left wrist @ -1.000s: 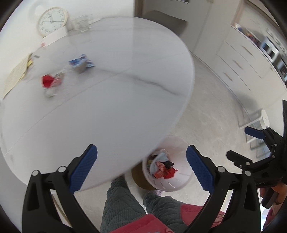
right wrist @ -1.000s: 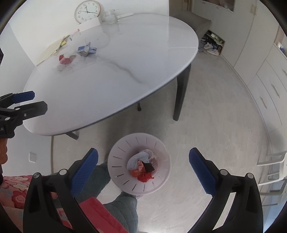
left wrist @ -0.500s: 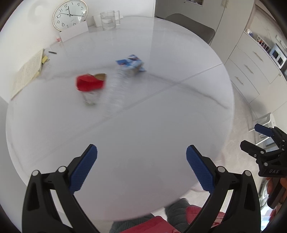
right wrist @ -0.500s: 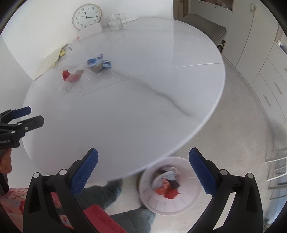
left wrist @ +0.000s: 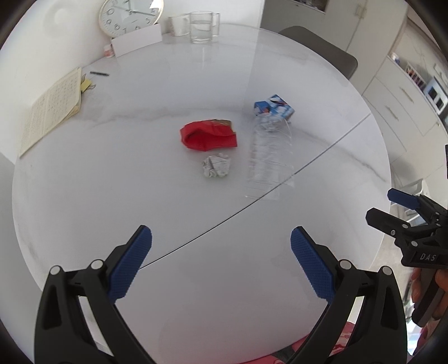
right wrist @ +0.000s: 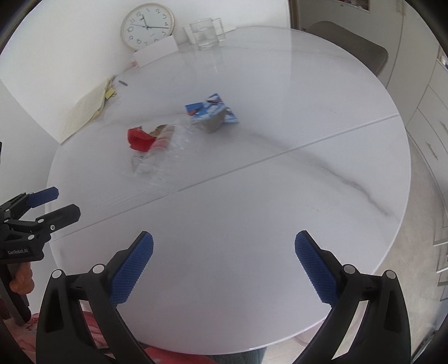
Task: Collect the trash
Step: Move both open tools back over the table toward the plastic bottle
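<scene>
Trash lies in the middle of the white round table [left wrist: 112,196]: a red wrapper [left wrist: 208,135], a crumpled white paper ball [left wrist: 216,166], a clear plastic bottle [left wrist: 270,155] on its side and a blue-and-white carton [left wrist: 274,107]. My left gripper [left wrist: 221,259] is open and empty above the table's near part, well short of the trash. My right gripper [right wrist: 224,264] is open and empty over the near table edge. In the right wrist view I see the red wrapper [right wrist: 138,138], the bottle [right wrist: 170,148] and the carton [right wrist: 210,113].
A clock [right wrist: 147,25], a glass jug [right wrist: 205,33] and a white card [right wrist: 155,51] stand at the table's far edge. A notebook [left wrist: 50,112] and a pen [left wrist: 98,73] lie at the far left. A chair [right wrist: 350,46] and cabinets [left wrist: 397,100] are to the right.
Both grippers have lifted from looking down at the floor bin to facing across the table top. The bin has left both views. The trash is now nearer and centred.
</scene>
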A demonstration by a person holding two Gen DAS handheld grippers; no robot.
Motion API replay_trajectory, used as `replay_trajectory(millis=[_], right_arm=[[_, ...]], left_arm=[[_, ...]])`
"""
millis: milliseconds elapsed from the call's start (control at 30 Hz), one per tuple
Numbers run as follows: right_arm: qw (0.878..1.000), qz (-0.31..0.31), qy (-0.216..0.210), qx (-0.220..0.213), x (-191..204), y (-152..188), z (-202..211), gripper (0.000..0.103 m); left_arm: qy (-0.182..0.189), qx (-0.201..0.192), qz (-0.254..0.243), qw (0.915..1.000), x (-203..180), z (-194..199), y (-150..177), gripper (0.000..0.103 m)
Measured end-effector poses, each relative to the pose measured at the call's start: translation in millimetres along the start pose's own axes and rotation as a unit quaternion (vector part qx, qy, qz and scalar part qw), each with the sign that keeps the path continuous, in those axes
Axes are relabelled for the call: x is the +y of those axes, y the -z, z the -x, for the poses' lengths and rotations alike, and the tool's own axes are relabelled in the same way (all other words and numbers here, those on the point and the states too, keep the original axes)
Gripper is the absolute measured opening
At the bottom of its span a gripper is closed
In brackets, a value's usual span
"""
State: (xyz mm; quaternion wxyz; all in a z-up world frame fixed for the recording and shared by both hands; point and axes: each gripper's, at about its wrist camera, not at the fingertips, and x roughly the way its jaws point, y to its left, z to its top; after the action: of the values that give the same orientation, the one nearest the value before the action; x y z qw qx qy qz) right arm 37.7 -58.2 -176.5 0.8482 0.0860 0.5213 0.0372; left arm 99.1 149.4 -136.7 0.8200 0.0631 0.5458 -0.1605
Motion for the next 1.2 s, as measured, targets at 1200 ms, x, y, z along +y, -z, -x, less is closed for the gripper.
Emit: replay_trajectory(millis=[1200], right_arm=[[0.993,-0.073,0.007,0.09,58.4,-95.6,-142.0,0.1]], left_arm=[[0.022,0.002,-0.057,0.9981,37.7,-58.6,-48.6,0.095]])
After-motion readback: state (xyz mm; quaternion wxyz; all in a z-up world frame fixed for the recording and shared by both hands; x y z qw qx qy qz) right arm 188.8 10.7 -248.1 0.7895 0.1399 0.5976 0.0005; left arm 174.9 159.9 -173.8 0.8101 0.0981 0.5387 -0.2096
